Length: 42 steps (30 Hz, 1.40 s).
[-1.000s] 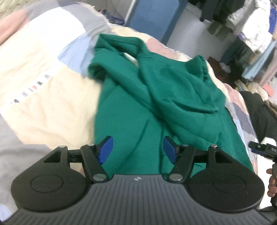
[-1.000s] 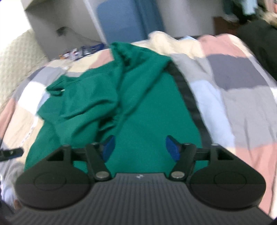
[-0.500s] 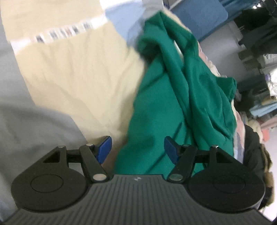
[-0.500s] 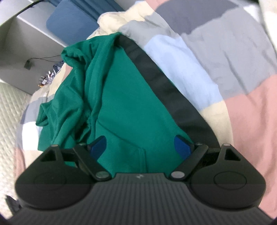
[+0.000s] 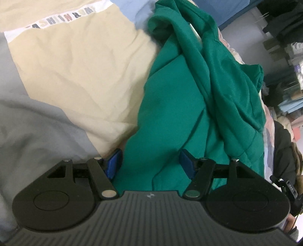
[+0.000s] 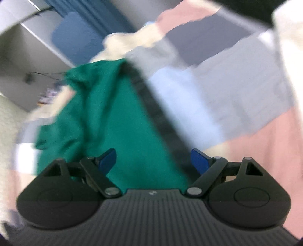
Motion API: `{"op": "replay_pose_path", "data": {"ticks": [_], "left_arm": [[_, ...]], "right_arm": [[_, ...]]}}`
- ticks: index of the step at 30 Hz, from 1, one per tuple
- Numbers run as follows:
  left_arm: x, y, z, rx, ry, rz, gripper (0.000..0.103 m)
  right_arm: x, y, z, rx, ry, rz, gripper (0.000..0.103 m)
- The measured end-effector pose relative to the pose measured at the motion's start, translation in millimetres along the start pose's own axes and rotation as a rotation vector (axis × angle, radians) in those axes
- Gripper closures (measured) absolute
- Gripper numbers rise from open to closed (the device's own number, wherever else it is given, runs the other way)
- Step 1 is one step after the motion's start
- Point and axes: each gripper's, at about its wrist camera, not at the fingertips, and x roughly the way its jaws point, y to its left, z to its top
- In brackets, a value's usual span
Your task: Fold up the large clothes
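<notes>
Green garment [image 5: 189,106] on patchwork quilt [image 5: 75,72], both grippers spread wide at its near edge
Left gripper [image 5: 150,163]: blue pads [image 5: 113,165] well apart, nothing clamped; near hem of the green fabric lies between them, left pad right at the garment's left edge where it meets the cream quilt panel. Right gripper [image 6: 153,161]: jaws wide too, nothing held; green cloth [image 6: 117,123] and its dark side band [image 6: 159,121] sit between the pads, contact can't be told, frame is motion-blurred. Further out, garment is bunched, twisted folds piled along its middle and far end in the left view. Quilt panels around it: grey, cream, light blue, pink [image 6: 265,147]; printed letter strip [image 5: 62,17] on the cream side. Beyond the bed: blue upholstered panel [image 6: 75,41], clothes clutter [image 5: 287,56] at far right
</notes>
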Motion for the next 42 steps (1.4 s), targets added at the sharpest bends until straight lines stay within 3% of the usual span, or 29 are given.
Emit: {"op": "replay_pose_path", "data": {"ticks": [2, 5, 9, 12, 19, 21, 23, 26, 29, 31, 34, 37, 40, 42], "left_arm": [[1.3, 0.3, -0.2, -0.003, 0.0, 0.004, 0.031], [1.1, 5.3, 0.4, -0.039, 0.008, -0.026, 0.03], [0.3, 15.6, 1.4, -0.129, 0.024, -0.13, 0.028], [-2.7, 9.0, -0.9, -0.107, 0.021, -0.179, 0.028], [-13.8, -4.2, -4.8, -0.086, 0.018, -0.342, 0.028], [-16.3, -5.0, -5.2, -0.086, 0.005, -0.339, 0.028], [-15.6, -6.9, -6.8, -0.077, 0.0, -0.291, 0.028], [-5.2, -5.2, -7.7, -0.071, 0.036, -0.193, 0.028], [4.7, -5.5, -9.4, -0.069, 0.061, -0.128, 0.028], [6.2, -8.5, -9.8, -0.061, 0.062, -0.12, 0.028], [4.5, -10.3, -9.0, -0.047, 0.067, -0.17, 0.028], [-2.4, -9.6, -9.6, -0.046, 0.052, -0.263, 0.028], [-9.2, -16.4, -11.1, -0.037, 0.045, -0.369, 0.028], [-7.8, -22.4, -12.3, -0.017, 0.054, -0.355, 0.028]], "right_arm": [[6.4, -11.0, 5.2, -0.013, -0.005, -0.086, 0.016], [17.7, -31.9, 4.6, 0.08, 0.051, -0.041, 0.014], [17.4, -26.8, -0.5, 0.075, 0.068, 0.006, 0.013], [12.5, -26.4, -4.1, 0.087, 0.077, 0.037, 0.013], [10.9, -10.0, -17.8, 0.072, 0.17, 0.21, 0.014], [8.7, -2.9, -18.5, 0.062, 0.168, 0.275, 0.014], [6.6, 1.1, -19.3, 0.061, 0.164, 0.343, 0.014], [7.2, 9.3, -22.0, -0.002, 0.164, 0.264, 0.014], [17.3, 10.6, -26.1, -0.056, 0.195, 0.093, 0.015], [24.3, 12.7, -27.3, -0.109, 0.207, 0.014, 0.014], [32.4, 16.0, -30.5, -0.142, 0.222, 0.001, 0.013], [30.5, 16.8, -30.3, -0.135, 0.219, 0.057, 0.013], [22.0, 11.8, -28.9, -0.089, 0.219, 0.2, 0.013], [16.3, 13.7, -27.9, -0.084, 0.203, 0.261, 0.013]]}}
